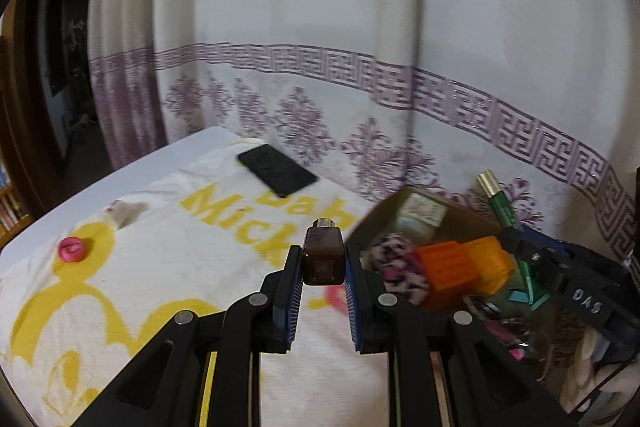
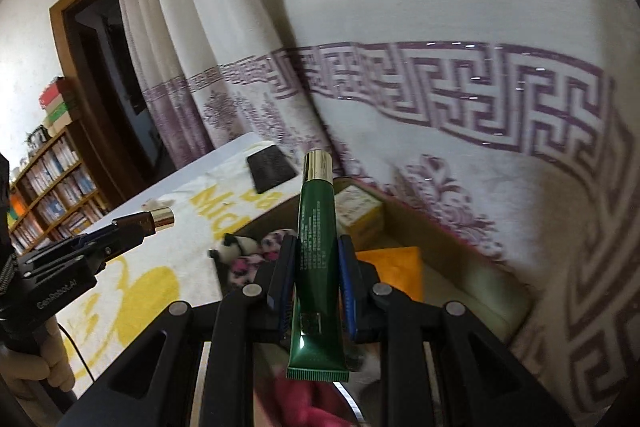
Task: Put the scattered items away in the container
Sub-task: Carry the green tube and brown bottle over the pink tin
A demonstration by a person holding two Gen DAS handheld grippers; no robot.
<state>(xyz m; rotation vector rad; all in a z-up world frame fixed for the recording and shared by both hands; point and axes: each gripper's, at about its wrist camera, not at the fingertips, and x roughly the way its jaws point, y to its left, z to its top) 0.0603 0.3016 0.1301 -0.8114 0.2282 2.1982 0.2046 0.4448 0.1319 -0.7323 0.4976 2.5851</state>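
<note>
My left gripper (image 1: 323, 259) is shut on a small brown bottle (image 1: 323, 255) with a gold cap, held above the towel just left of the cardboard box (image 1: 376, 215). The same bottle (image 2: 158, 219) and left gripper (image 2: 120, 233) appear at the left of the right wrist view. My right gripper (image 2: 318, 259) is shut on a green tube (image 2: 318, 251) with a gold cap, over the box (image 2: 448, 239). That tube (image 1: 502, 205) pokes up at the box's right in the left wrist view. On the towel lie a black phone (image 1: 277, 169) (image 2: 269, 167) and a pink round item (image 1: 72, 249).
The box holds orange blocks (image 1: 460, 265), a pink-spotted plush (image 1: 394, 259), a small yellow-white carton (image 2: 358, 207) and other bits. A white and yellow towel (image 1: 160, 267) covers the table. A patterned curtain (image 1: 360, 67) hangs close behind. A bookshelf (image 2: 52, 179) and doorway stand at left.
</note>
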